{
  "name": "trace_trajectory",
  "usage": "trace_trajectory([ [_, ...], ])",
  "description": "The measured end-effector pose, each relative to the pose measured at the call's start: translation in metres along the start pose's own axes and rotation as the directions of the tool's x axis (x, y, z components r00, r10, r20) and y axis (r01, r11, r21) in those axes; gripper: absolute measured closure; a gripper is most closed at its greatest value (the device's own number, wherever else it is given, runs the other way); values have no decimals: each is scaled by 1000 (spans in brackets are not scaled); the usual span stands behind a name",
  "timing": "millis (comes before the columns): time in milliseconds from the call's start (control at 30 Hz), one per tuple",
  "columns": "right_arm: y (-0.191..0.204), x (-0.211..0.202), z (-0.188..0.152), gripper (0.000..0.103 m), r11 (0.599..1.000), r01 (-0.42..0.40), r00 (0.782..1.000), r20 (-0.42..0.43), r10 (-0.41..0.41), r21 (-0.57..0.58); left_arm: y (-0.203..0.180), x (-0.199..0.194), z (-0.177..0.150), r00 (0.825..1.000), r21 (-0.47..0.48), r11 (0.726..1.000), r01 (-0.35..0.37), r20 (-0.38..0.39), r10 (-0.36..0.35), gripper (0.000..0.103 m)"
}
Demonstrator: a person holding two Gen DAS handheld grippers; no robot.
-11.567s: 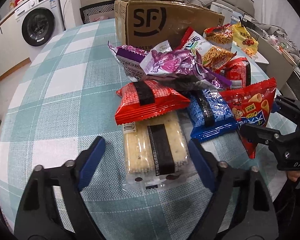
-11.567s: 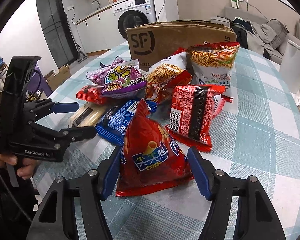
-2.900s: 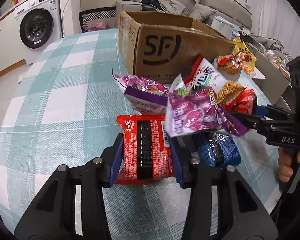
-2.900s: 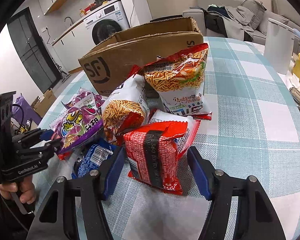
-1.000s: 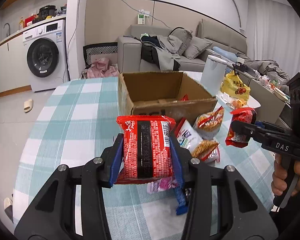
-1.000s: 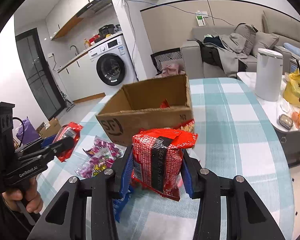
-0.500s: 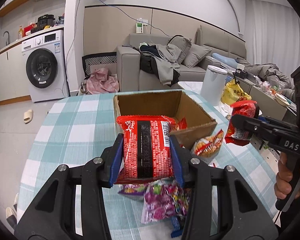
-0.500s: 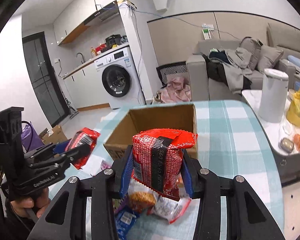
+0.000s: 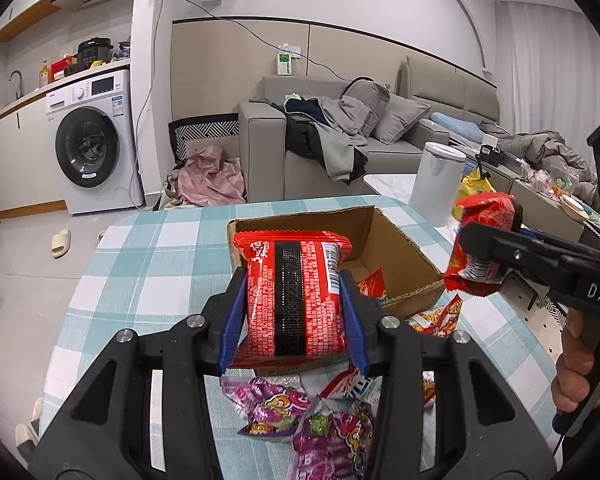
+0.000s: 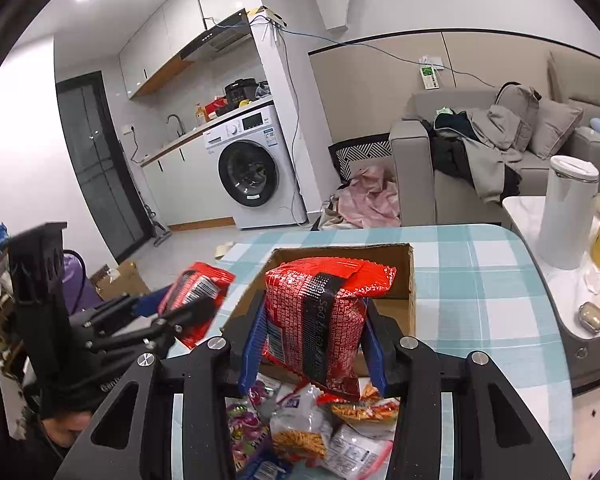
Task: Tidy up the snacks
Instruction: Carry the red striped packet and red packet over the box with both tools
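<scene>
My left gripper (image 9: 292,316) is shut on a red noodle packet with a black stripe (image 9: 296,296), held in the air in front of the open cardboard box (image 9: 404,252). My right gripper (image 10: 314,338) is shut on a second red noodle packet (image 10: 320,316), raised above the same box (image 10: 396,308). In the left wrist view the right gripper (image 9: 484,256) with its packet hangs by the box's right corner. In the right wrist view the left gripper (image 10: 184,304) with its packet hovers left of the box. A red snack bag (image 9: 374,280) lies inside the box.
Purple candy bags (image 9: 332,436) and noodle snack bags (image 10: 300,436) lie on the checked tablecloth (image 9: 156,264) below the grippers. A white bin (image 10: 566,216) and a yellow bag (image 9: 474,188) stand to the right. A sofa and a washing machine are beyond the table.
Both grippers have risen with their red packets and moved closer to the box. The box's opening now shows more from above, and the snack pile has dropped lower in both views.
</scene>
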State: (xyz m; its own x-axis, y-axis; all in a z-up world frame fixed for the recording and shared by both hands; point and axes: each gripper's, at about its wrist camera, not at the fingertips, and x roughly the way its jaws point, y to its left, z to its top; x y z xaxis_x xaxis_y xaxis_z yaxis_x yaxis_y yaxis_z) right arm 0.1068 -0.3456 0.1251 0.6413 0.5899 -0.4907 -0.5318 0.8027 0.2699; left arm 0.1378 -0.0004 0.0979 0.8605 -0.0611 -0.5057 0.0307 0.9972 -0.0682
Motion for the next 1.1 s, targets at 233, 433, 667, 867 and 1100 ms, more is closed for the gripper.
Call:
trace_trajectory([
  [233,-5,14,14,59,1000,-1,1000,5,1,23,-1,19,8,1000,-4,1000,16,-11,-16,62],
  [433,-13,30,19,59,999,7,1000,-2,-7,53,-1,40,14,1000,-10,1000,20,-18,-20,62],
  [667,-20,50,19,59,997,18,999,-37,-15,76,2,71,19,999,-32,999,16,-42,-17,62],
  [867,-27,68,19,59,995,30,997,-68,-24,92,4,97,16,997,-39,999,8,-72,-11,62],
  [1100,-37,90,16,59,992,39,995,-97,-27,123,7,126,12,994,-43,999,-6,-107,2,62],
])
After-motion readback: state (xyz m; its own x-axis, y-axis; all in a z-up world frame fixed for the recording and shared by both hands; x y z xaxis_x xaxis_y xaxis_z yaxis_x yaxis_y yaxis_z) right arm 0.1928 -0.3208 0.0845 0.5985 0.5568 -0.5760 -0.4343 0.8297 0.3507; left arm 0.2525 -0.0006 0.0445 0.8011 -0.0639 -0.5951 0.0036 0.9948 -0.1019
